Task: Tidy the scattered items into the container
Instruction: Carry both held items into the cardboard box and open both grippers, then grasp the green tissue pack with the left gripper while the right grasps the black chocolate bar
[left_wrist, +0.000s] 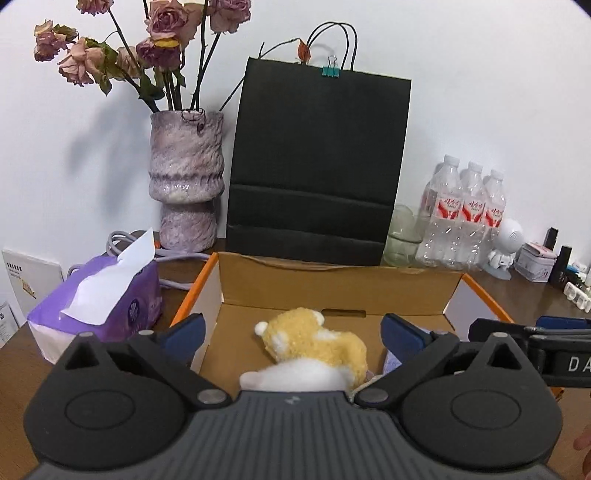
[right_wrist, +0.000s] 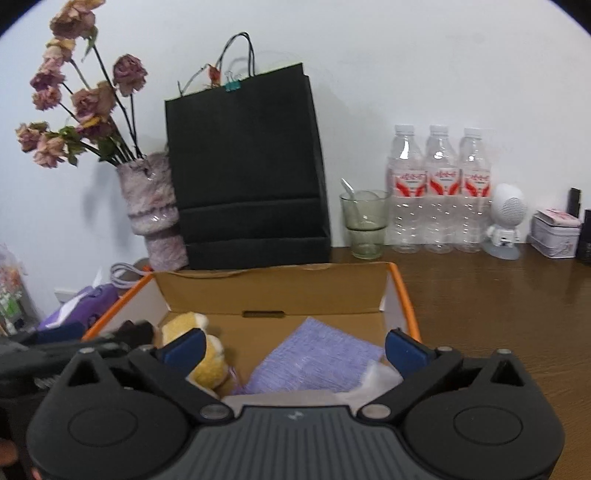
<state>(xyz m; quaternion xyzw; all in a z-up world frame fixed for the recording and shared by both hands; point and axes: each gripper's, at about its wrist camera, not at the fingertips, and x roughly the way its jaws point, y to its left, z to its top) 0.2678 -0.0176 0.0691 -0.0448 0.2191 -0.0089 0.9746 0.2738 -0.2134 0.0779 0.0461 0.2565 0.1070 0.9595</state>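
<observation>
Box (left_wrist: 332, 284): one, open cardboard with orange edges, on the bench (right_wrist: 480, 295) in front of a black bag (left_wrist: 317, 162). Both hand-held grippers hang over its near edge.

Contents of box, as far as seen:
- Plush toy (left_wrist: 314, 339), one, yellow and white, lying on the floor of the box toward its left side.
- Purple cloth (right_wrist: 317, 358), one, flat on the box floor to the right of the toy.
- Something white (right_wrist: 373, 384) at the near right corner, partly hidden; I cannot tell what it is.

Left hand-held gripper (left_wrist: 291, 332): jaws spread wide, nothing between them; the toy lies below and between the fingers, not gripped.
Right hand-held gripper (right_wrist: 295, 343): jaws likewise wide apart, empty, above the cloth.

Progress, by my reading: the loose items seem to be in already. No stray soft item shows on the bare bench near the box. What remains, if anything, lies outside these views.

Other things standing by, counted:
- Vase (left_wrist: 186, 184), one, with dried roses.
- Tissue pack (left_wrist: 99, 306), one, purple, left of the box.
- Water bottles (right_wrist: 437, 192), three, in a row at the wall.
- Glass (right_wrist: 364, 225), one, with a spoon in it.
- White figure (right_wrist: 506, 225), one.
- Tin (right_wrist: 556, 232), one.
- Binder clip (left_wrist: 328, 68), one, on the bag's top edge.
</observation>
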